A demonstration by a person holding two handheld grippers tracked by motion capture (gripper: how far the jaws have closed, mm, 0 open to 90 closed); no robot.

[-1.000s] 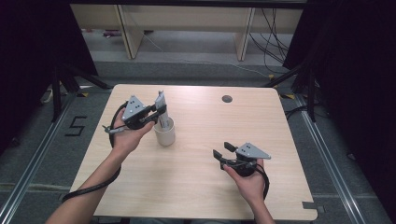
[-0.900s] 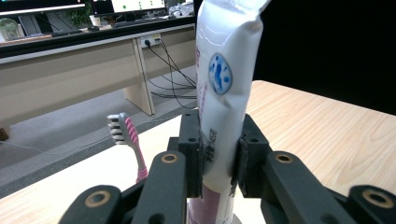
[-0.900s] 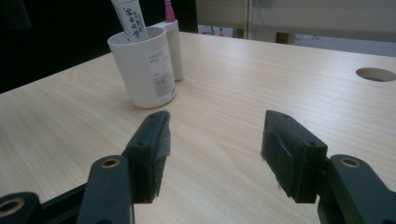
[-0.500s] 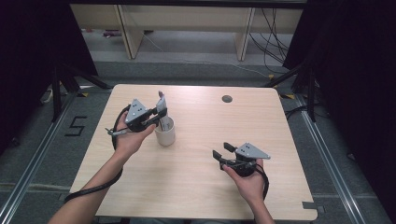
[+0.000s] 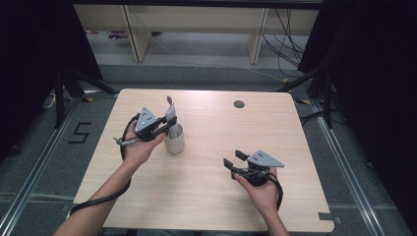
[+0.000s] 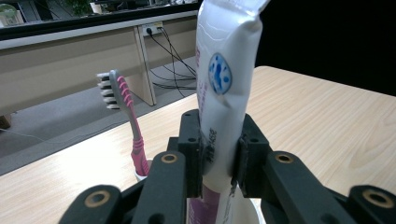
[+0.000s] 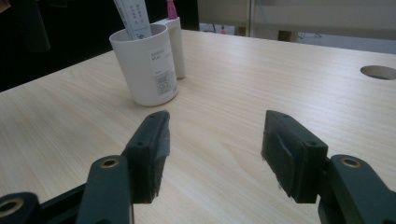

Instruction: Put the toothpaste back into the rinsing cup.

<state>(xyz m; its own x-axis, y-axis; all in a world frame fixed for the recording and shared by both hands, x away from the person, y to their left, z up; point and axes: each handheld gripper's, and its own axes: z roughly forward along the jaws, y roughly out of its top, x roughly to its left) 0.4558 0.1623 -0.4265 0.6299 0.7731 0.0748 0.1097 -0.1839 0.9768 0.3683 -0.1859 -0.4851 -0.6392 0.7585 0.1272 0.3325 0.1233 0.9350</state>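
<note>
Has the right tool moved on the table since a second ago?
No. The right tool sits at the same spot between the table's near edge and the round hole, jaws open and empty.

A light wooden table [image 5: 206,196] carries a white cup [image 5: 175,141]; perhaps a second holder stands behind it.

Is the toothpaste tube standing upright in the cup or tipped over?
Upright: the toothpaste tube rises vertically from the white cup, clamped by the left claw.
</note>
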